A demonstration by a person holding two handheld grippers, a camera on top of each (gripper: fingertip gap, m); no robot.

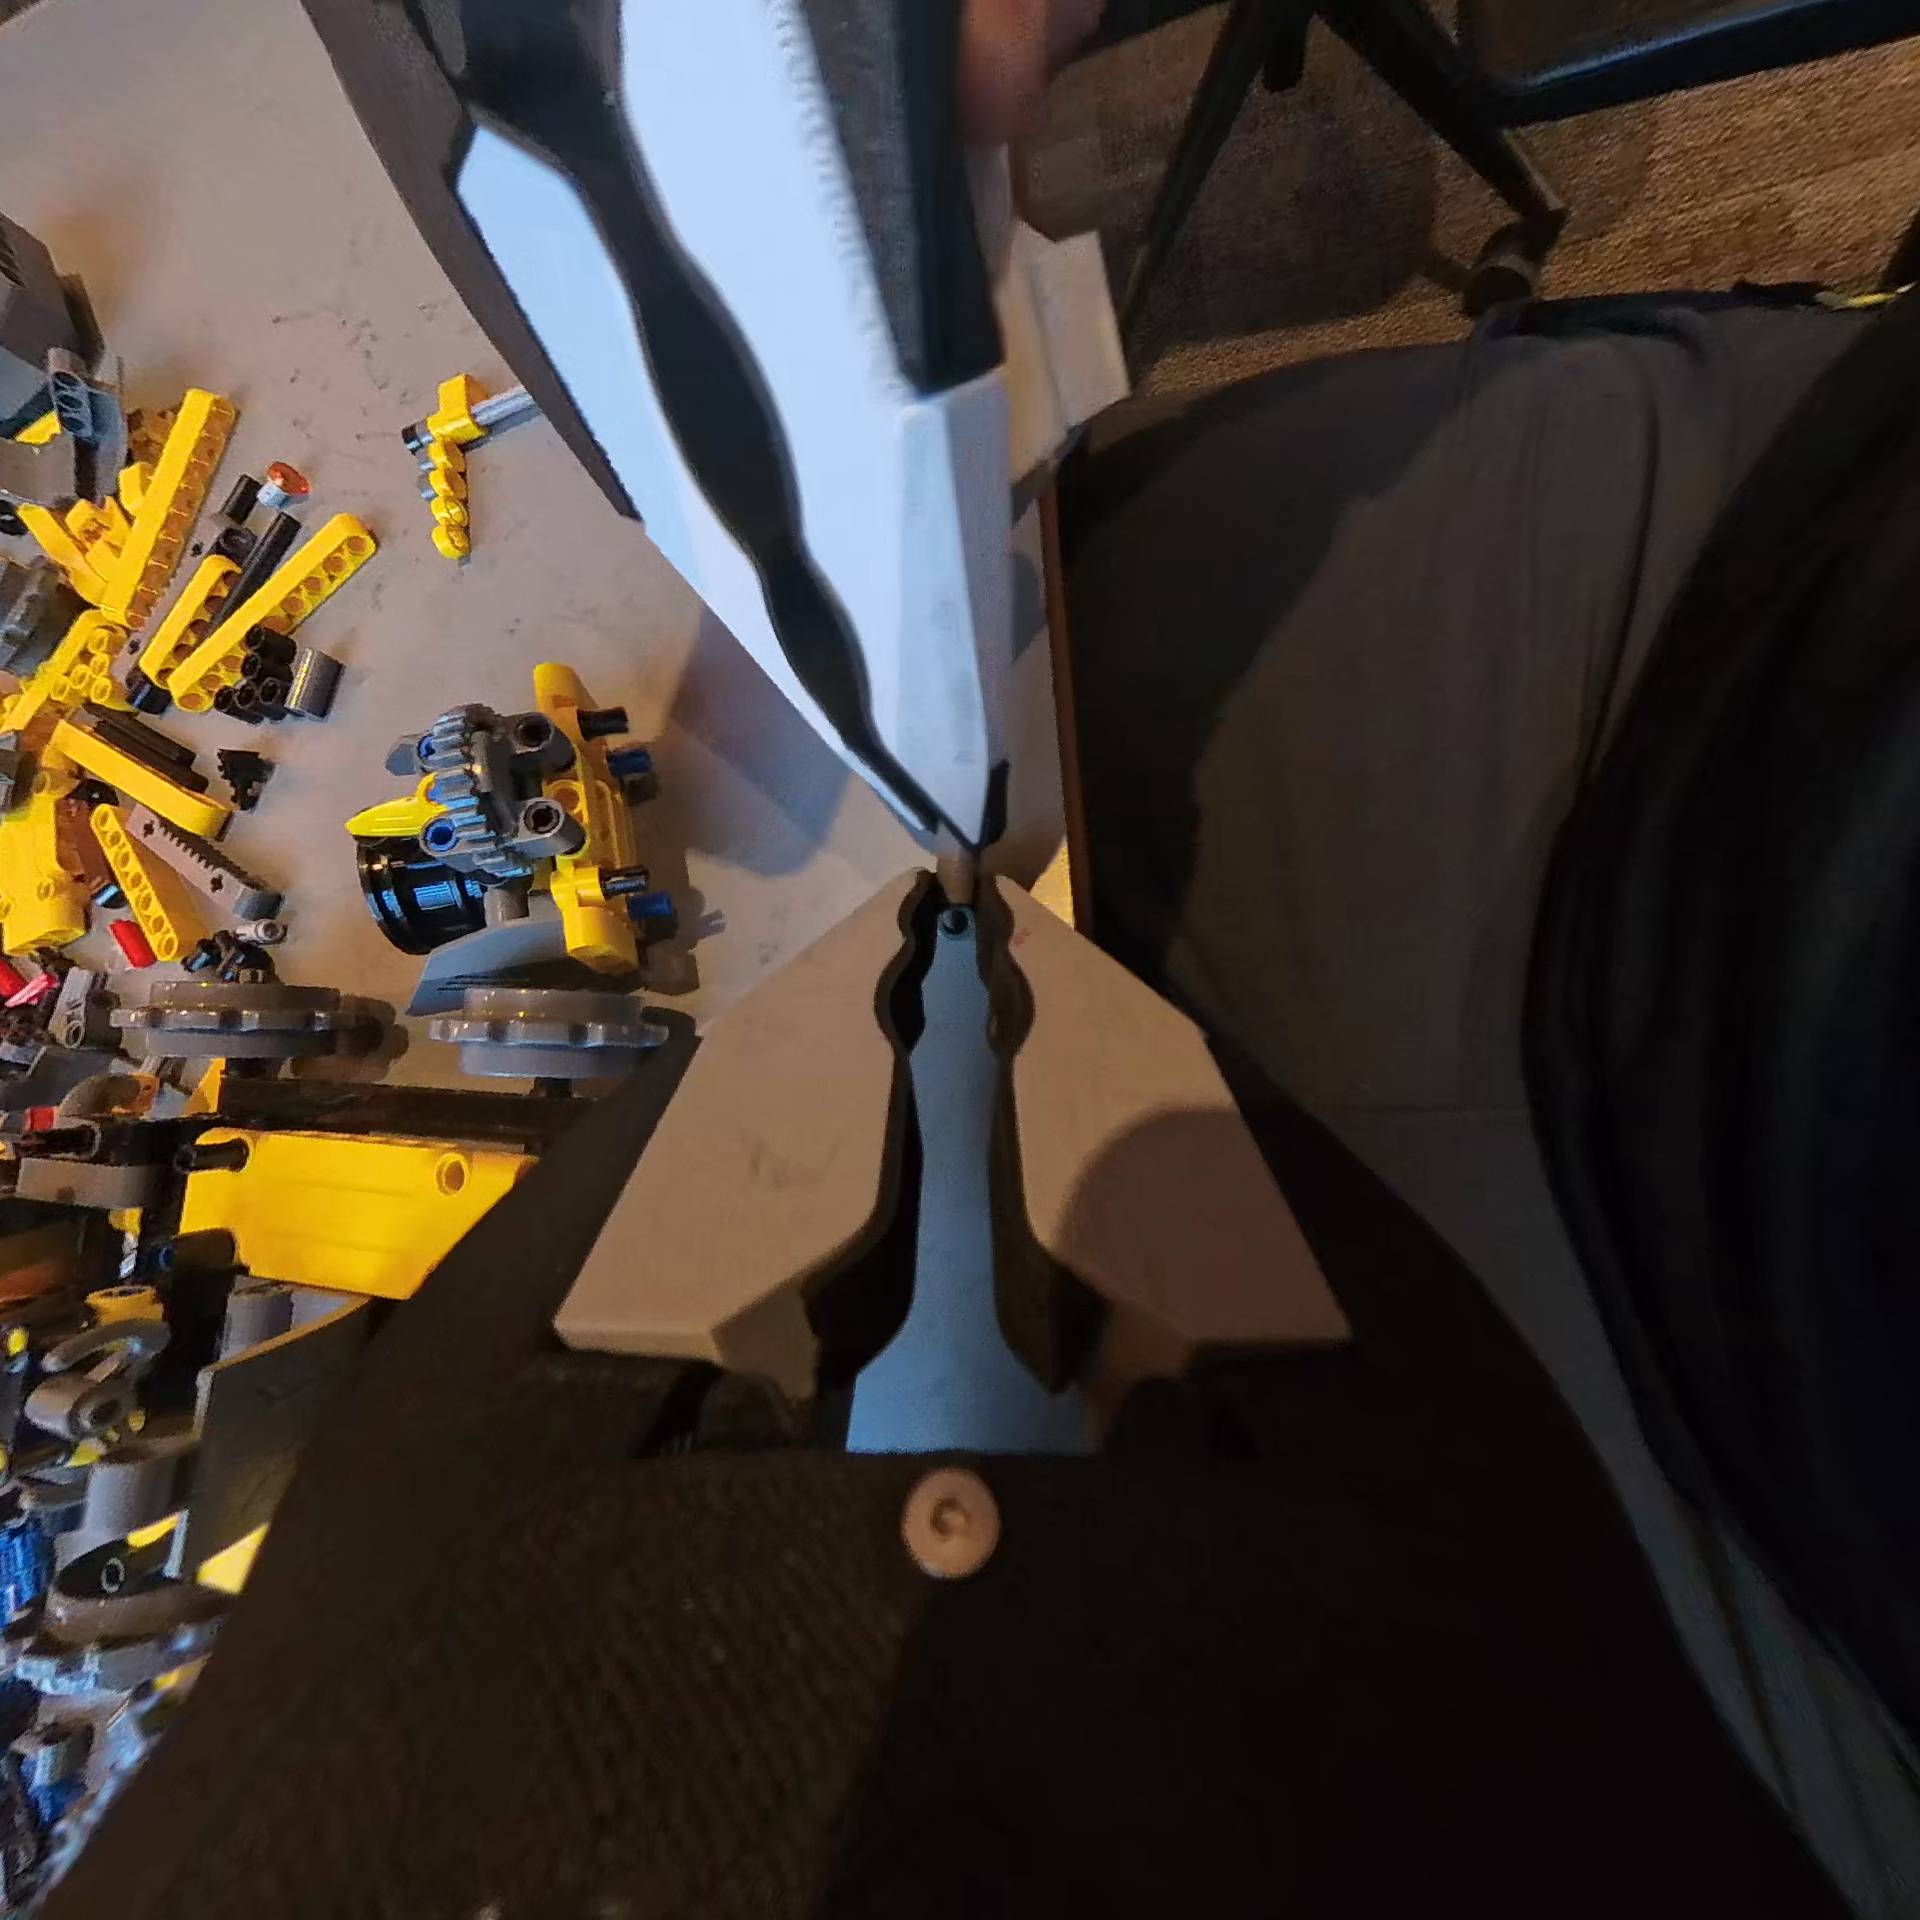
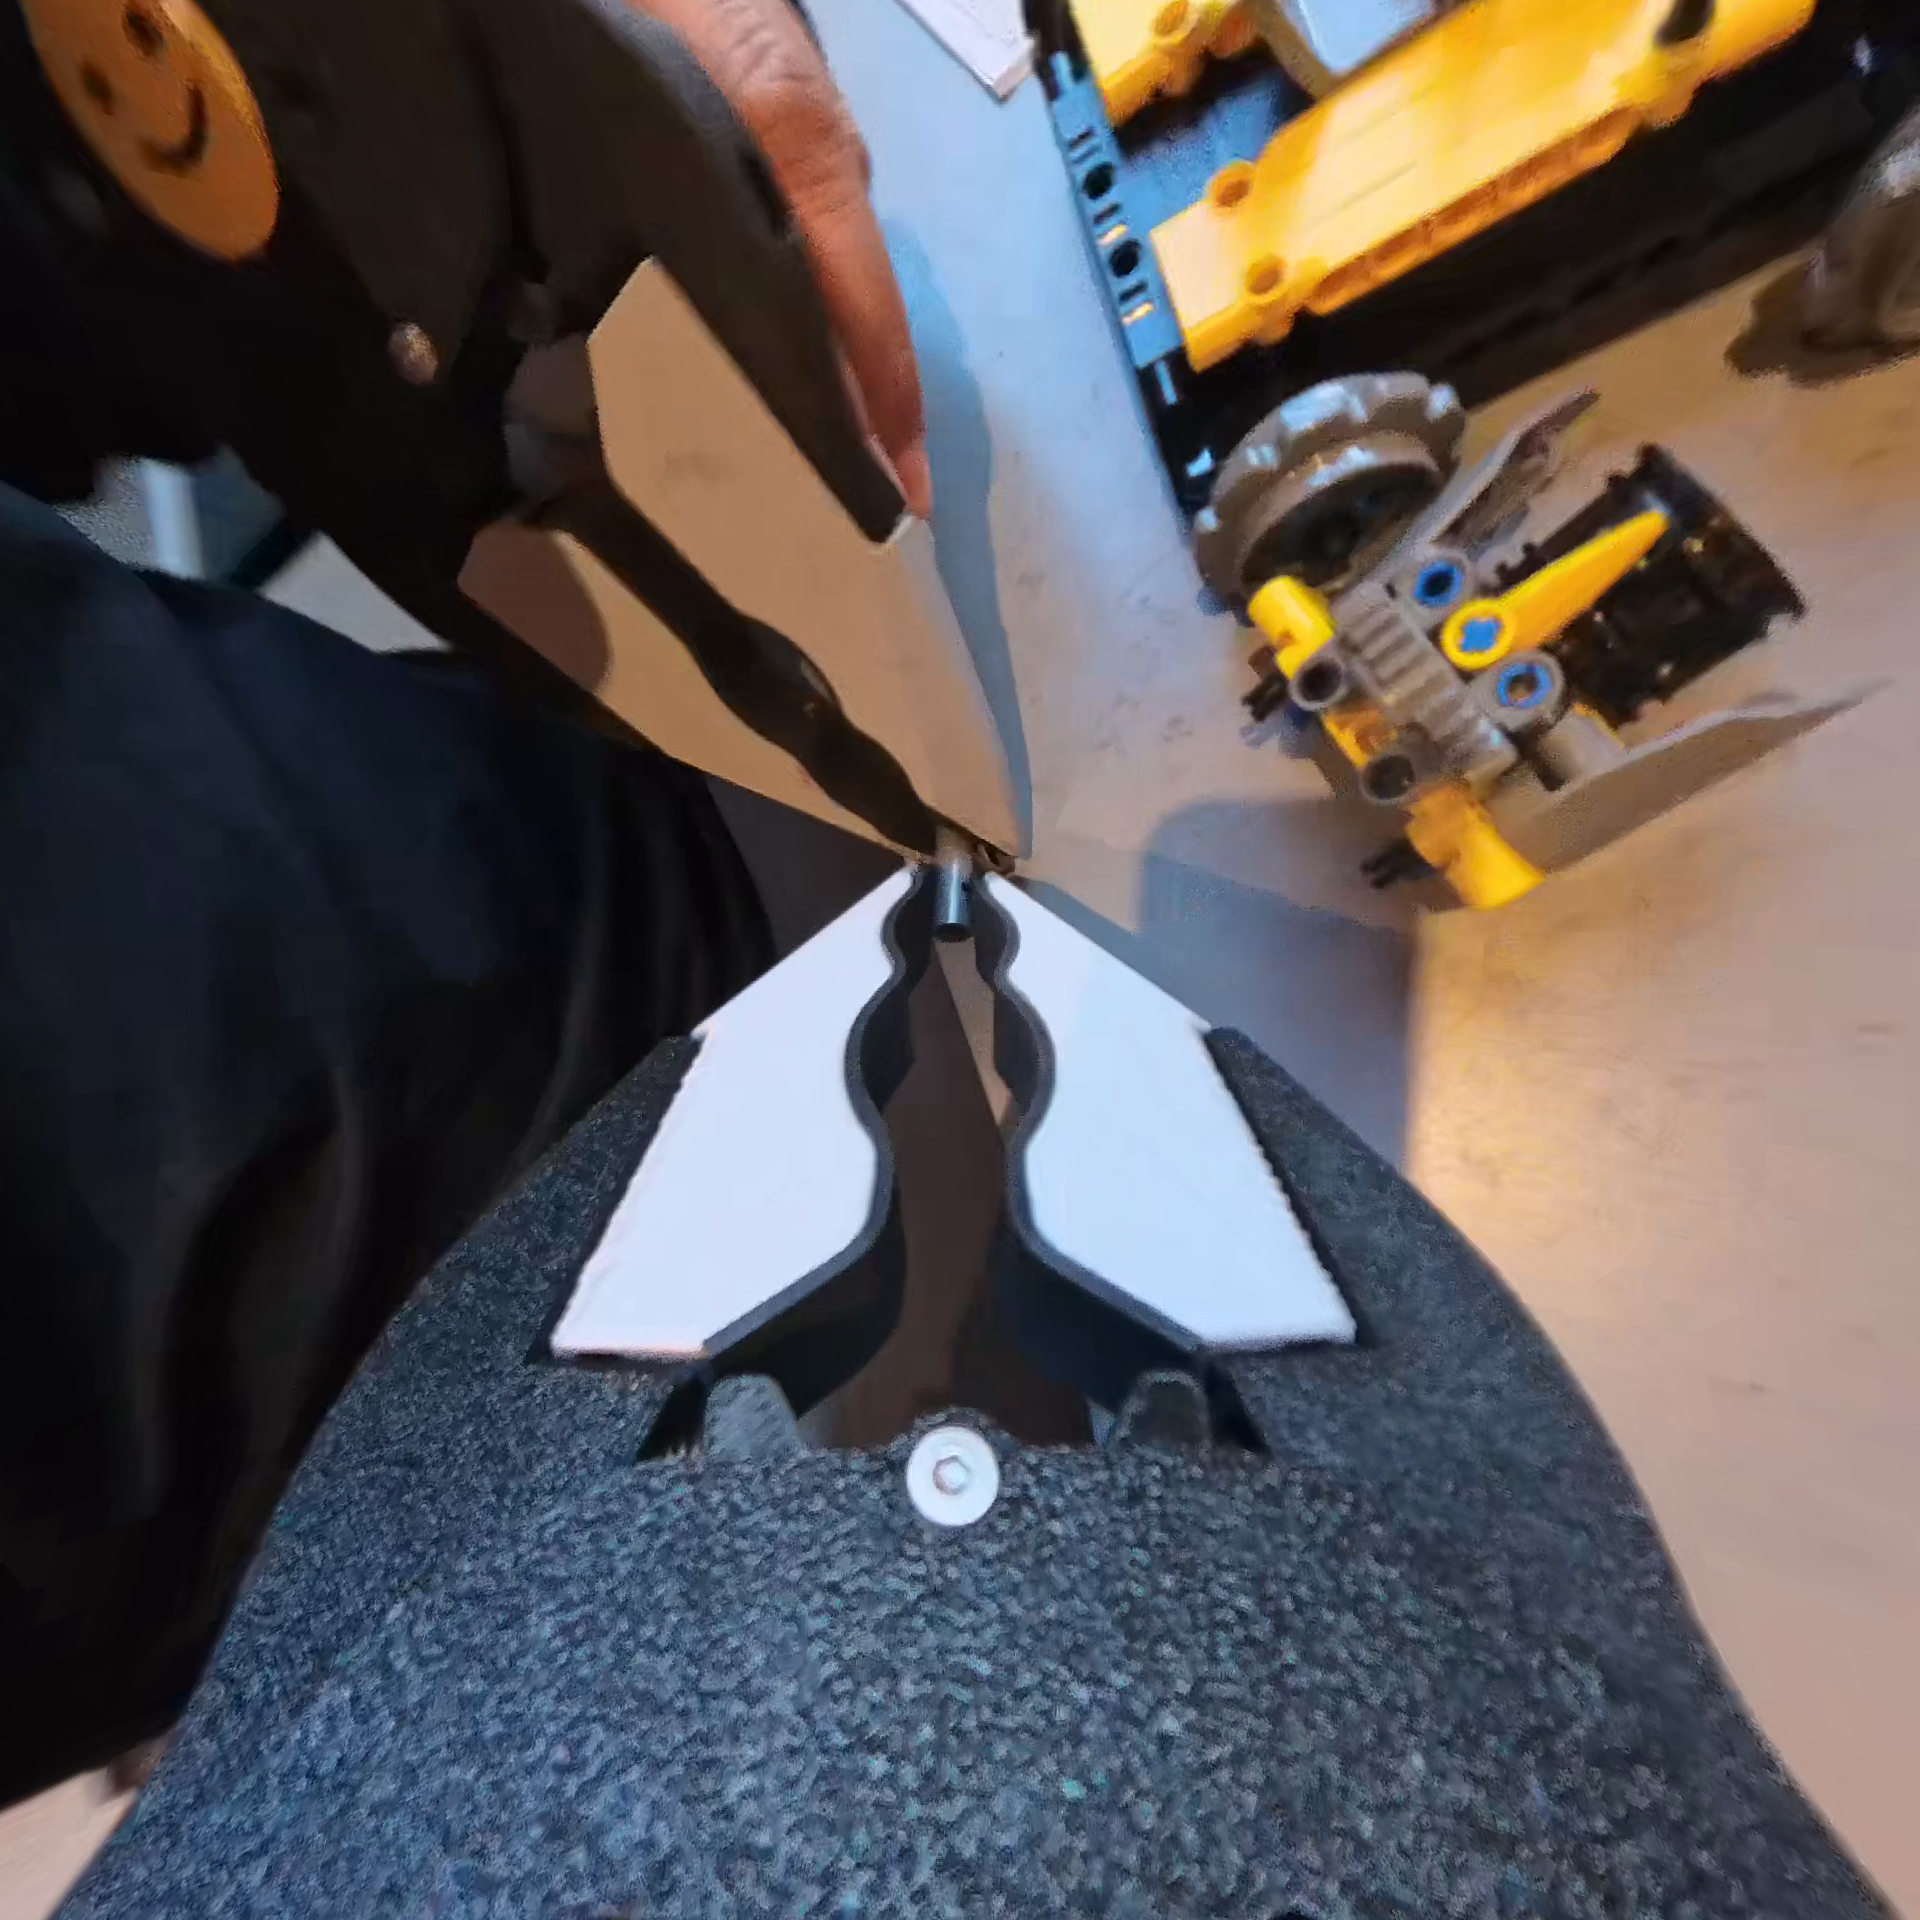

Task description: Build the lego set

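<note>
My two grippers meet tip to tip over the table's near edge. In the left wrist view my left gripper [image 1: 956,899] is shut on a small grey pin piece [image 1: 956,871]. The right gripper [image 1: 963,831] comes down from above and pinches the pin's other end. In the right wrist view my right gripper [image 2: 951,883] is shut on the same dark grey pin [image 2: 950,902]. The left gripper [image 2: 971,844] reaches in from the upper left, a hand [image 2: 831,208] on it. The pin is held in the air, clear of the table.
A small yellow-and-grey toy assembly with gears [image 1: 520,831] [image 2: 1455,707] lies on the beige table [image 1: 312,260]. Grey toothed wheels [image 1: 551,1029], loose yellow beams [image 1: 156,623] and a larger yellow model [image 1: 343,1205] [image 2: 1403,187] lie nearby. A person's dark-clothed lap [image 1: 1455,727] lies beyond the table's edge. Less than 4 cm separates the two grippers' tips.
</note>
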